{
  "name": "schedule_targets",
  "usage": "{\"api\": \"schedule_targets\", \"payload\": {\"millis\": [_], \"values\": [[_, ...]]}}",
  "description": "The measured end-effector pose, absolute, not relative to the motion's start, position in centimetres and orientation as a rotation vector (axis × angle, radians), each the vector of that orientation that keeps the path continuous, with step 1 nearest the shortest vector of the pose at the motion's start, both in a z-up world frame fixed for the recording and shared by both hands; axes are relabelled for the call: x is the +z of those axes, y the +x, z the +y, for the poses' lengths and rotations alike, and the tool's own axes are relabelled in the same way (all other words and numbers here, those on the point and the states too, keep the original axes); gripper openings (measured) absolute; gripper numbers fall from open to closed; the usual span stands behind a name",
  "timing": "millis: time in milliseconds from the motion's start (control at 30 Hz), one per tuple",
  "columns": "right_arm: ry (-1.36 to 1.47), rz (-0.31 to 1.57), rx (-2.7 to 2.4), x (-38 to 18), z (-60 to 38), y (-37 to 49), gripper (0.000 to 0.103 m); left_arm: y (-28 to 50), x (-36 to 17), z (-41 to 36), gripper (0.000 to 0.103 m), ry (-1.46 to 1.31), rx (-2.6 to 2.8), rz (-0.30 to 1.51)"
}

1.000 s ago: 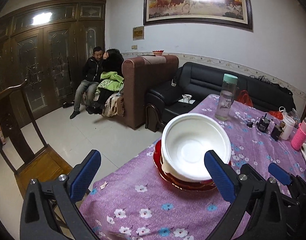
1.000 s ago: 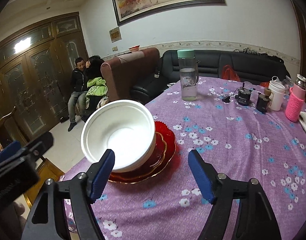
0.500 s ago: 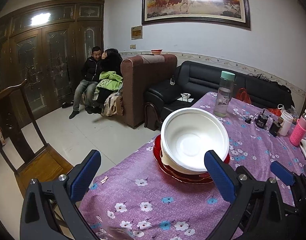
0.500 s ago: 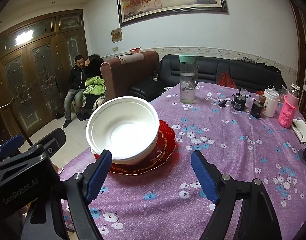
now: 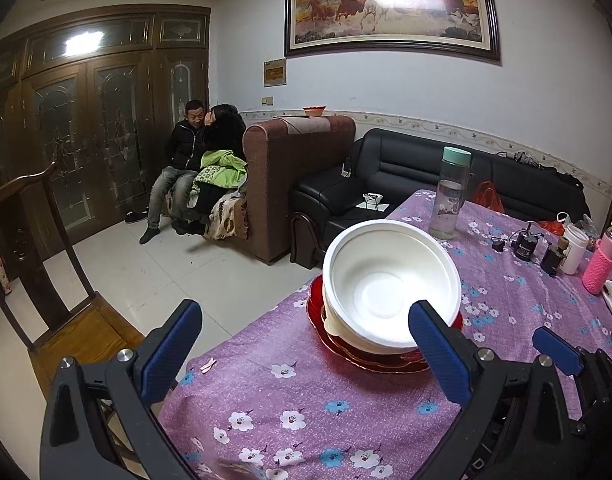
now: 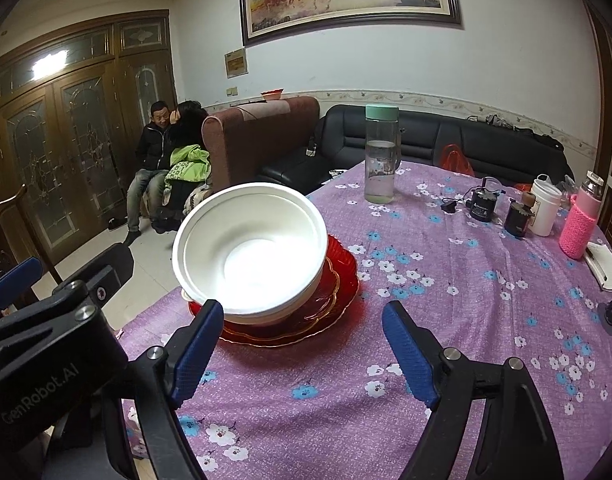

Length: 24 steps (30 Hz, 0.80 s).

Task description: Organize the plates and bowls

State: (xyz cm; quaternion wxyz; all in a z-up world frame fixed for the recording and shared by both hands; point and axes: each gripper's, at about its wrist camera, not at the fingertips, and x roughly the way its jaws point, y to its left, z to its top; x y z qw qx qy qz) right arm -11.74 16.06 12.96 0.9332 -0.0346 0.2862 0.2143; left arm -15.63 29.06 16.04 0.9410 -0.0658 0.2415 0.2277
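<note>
A white bowl (image 5: 390,284) sits tilted in a stack of red plates (image 6: 330,304) near the corner of a bench draped in a purple cloth (image 6: 446,304) printed with white and blue flowers. Both hand-held grippers hang above the near edge of the bench with their blue-padded jaws wide apart and nothing between them: the left hand-held gripper (image 5: 306,354) faces the bowl from one side, the right hand-held gripper (image 6: 302,354) from the other, neither touching the stack. Farther back on the cloth stands a clear water bottle (image 6: 381,154) with a mint-green cap, part full; toward the far right edge are two small dark gadgets (image 6: 482,204), a white cup (image 6: 545,208) and a bottle in a pink knitted sleeve (image 6: 579,226). Behind the bench, a black leather sofa (image 5: 426,168) lines the white wall under a framed painting of running horses (image 5: 390,4). A man and a woman (image 5: 202,160) sit close together on a brown sofa (image 5: 294,176) beside tall dark wooden doors (image 5: 86,128), and a wooden chair (image 5: 54,280) stands on the pale tiled floor (image 5: 166,280)
</note>
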Motion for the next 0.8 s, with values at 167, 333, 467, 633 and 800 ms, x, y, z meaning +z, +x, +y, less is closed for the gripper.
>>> {"api": "schedule_targets", "payload": {"millis": [167,333,467,633,800], "values": [[-0.079,0.593,0.423,12.5,16.4,-11.5,0.086,-15.4,15.2,29.1,0.103,-0.143,0.453,0.496],[-0.110,0.625,0.416,11.4,17.1,-11.0,0.086,-15.3,14.1,29.1,0.103,-0.151,0.442,0.490],[-0.123,0.663,0.411,10.2,17.7,-10.4,0.086,-14.9,13.0,29.5,0.103,-0.174,0.427,0.510],[-0.110,0.670,0.399,9.8,17.9,-10.0,0.086,-14.9,13.0,30.1,0.103,-0.187,0.444,0.488],[-0.103,0.653,0.400,10.1,18.2,-10.0,0.086,-16.2,14.2,30.0,0.103,-0.169,0.497,0.398]]}}
